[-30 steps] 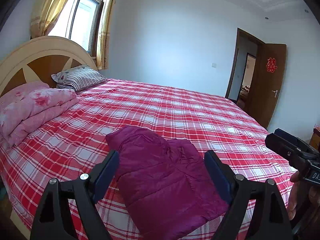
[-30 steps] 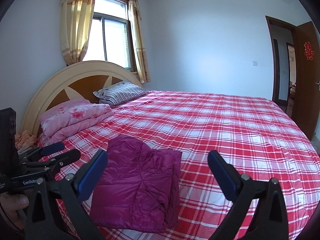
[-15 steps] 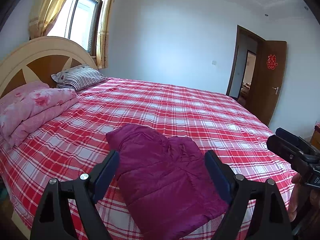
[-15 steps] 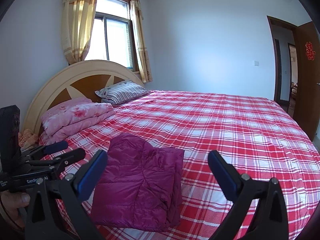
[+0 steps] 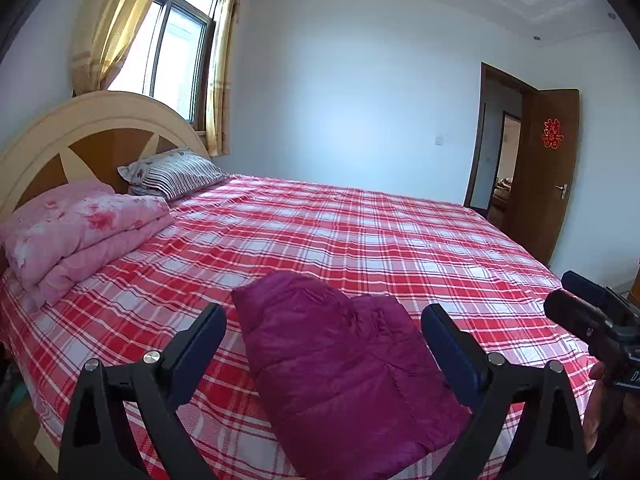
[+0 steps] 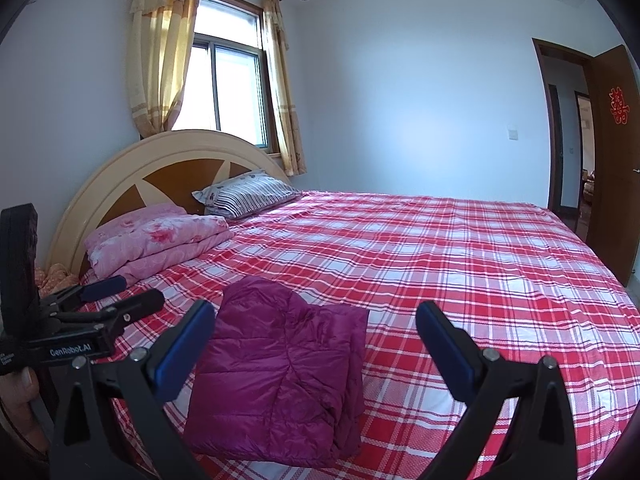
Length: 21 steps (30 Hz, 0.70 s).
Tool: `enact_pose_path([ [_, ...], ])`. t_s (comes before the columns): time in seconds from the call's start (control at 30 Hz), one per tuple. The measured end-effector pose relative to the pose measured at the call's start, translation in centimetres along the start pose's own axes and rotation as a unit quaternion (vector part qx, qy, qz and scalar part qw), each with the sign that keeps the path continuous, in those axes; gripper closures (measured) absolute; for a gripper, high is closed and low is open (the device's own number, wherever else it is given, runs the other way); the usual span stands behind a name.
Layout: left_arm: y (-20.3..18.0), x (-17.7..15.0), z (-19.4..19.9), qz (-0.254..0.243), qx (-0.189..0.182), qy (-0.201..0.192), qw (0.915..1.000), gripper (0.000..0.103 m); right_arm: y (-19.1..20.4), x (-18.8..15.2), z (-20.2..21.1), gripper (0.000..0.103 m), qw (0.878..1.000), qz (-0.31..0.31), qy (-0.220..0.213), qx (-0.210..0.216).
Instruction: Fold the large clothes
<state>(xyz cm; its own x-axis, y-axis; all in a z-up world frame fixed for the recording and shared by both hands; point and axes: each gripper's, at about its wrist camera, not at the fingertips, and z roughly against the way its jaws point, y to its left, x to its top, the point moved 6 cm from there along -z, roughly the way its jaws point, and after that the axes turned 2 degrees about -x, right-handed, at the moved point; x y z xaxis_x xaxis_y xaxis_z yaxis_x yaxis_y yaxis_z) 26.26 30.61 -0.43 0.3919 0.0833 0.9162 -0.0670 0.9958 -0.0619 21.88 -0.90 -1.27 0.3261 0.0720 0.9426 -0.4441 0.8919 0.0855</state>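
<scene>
Jacket (image 5: pixel 344 364) folded on bed (image 5: pixel 360 232) | ahead of both hand-held grippers | left (image 5: pixel 324 344) widening, right (image 6: pixel 312 340) wide, nothing gripped

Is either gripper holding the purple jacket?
No. The jacket lies folded on the bed, with both grippers' jaws apart above it, touching nothing.

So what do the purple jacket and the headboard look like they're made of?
Purple jacket: looks like thin synthetic shell over padding, with a slight sheen, stitched quilt lines and puffy sections. Headboard: seemingly wood or veneer, a smooth cream-painted arch with glossy brown inlaid panels; the core cannot be told.
</scene>
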Motion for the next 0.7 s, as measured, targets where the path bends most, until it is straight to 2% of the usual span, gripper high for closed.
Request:
enact_pose_path([
  [0.1, 0.1, 0.5, 0.5, -0.002, -0.001, -0.013, 0.9999, 0.001, 0.3, -0.1, 0.0, 0.000, 1.000, 0.004, 0.002, 0.003],
  [0.27, 0.5, 1.0, 1.0, -0.014, 0.021, -0.031, 0.9992, 0.001, 0.7, -0.4, -0.2, 0.000, 1.000, 0.010, 0.006, 0.007],
  [0.7, 0.6, 0.4, 0.7, -0.016, 0.021, -0.037, 0.9989, 0.001, 1.5, -1.1, -0.6, 0.000, 1.000, 0.021, 0.019, 0.014],
])
